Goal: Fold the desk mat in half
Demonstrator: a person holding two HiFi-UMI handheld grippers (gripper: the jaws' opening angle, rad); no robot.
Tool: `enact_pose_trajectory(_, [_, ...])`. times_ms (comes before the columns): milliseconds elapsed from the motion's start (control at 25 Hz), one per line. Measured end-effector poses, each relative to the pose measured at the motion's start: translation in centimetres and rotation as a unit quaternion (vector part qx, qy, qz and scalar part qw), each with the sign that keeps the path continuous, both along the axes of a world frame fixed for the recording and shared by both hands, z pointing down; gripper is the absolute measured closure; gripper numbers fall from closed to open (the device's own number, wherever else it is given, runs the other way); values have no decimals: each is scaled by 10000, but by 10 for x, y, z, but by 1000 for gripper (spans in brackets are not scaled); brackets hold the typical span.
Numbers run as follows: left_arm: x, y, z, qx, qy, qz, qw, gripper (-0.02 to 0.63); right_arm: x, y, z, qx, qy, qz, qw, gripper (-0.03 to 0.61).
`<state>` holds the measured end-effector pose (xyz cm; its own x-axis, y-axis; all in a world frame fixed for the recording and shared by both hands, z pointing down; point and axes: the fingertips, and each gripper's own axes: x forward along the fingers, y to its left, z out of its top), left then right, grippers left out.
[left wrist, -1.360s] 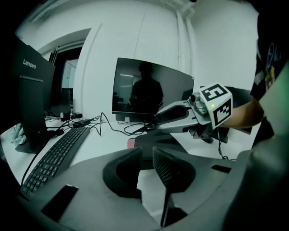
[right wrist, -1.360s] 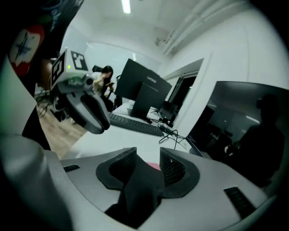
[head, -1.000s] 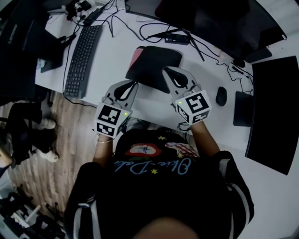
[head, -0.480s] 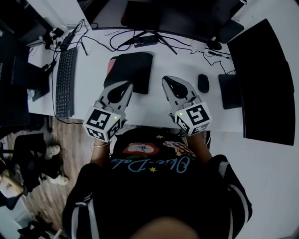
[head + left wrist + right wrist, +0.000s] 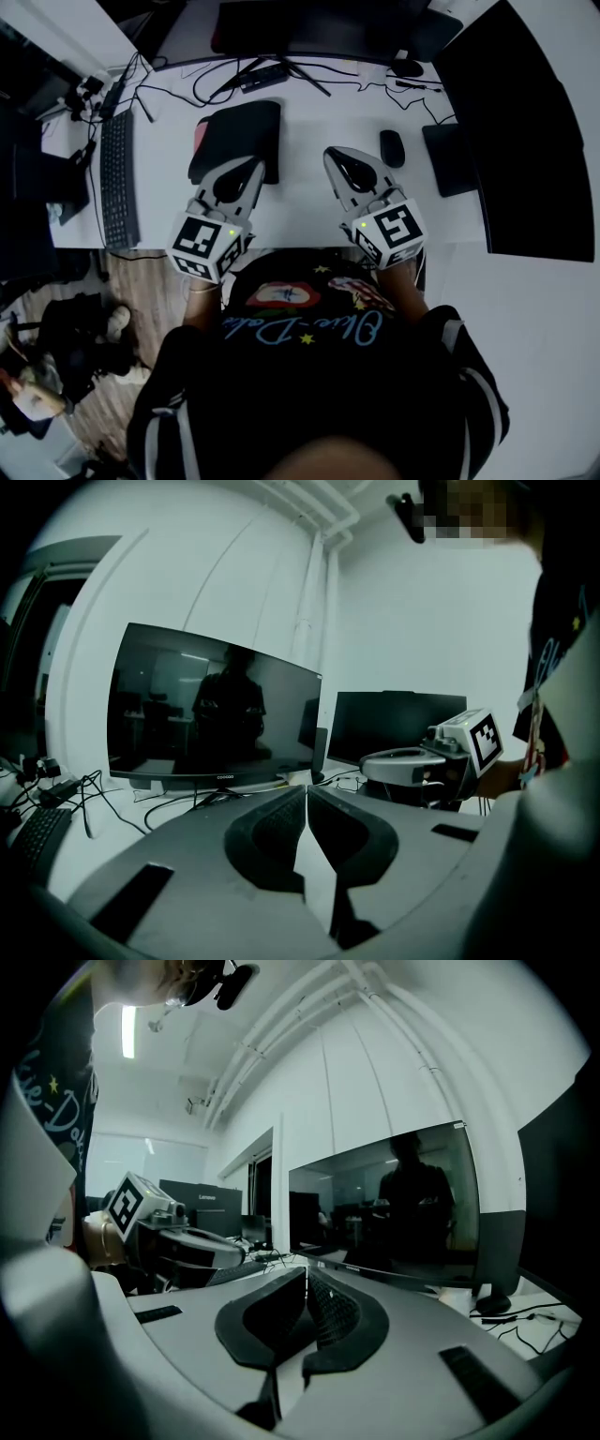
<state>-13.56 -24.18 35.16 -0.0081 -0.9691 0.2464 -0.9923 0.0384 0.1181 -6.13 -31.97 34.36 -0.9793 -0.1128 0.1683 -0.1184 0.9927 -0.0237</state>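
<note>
Mat [image 5: 239,136] lies on the table [image 5: 300,202] right of the keyboard [image 5: 117,178], seemingly folded, pink underside peeking out. My left gripper [image 5: 253,169] and right gripper [image 5: 330,153] are closed, empty. Unpinned, the fold could spring open, or a stray brush could skew it.
</note>
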Motion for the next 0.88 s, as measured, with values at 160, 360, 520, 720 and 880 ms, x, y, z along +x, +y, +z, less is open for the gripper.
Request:
enact_pose_trajectory(160, [2,-1,2,-24,-8,18,10000,606,2,-2,0,3,-37,58,10000,575])
enact_pose_trajectory(360, [3,3,4,-97,11,-4,10000,606,1,-1,0,61,-3,76,10000,578])
enact_pose_trajectory(520, [-2,6,5,-96,-46,-57,9999,606,-2,1,1,43,-27,31,10000,578])
enact_pose_trajectory(720, [-7,10,8,-130,-9,-116,9998,606,-1,1,3,1,-12,39,10000,578])
enact_pose_trajectory(880, [-10,11,9,-168,-28,-144,9998,606,-2,-1,4,-13,9,54,10000,578])
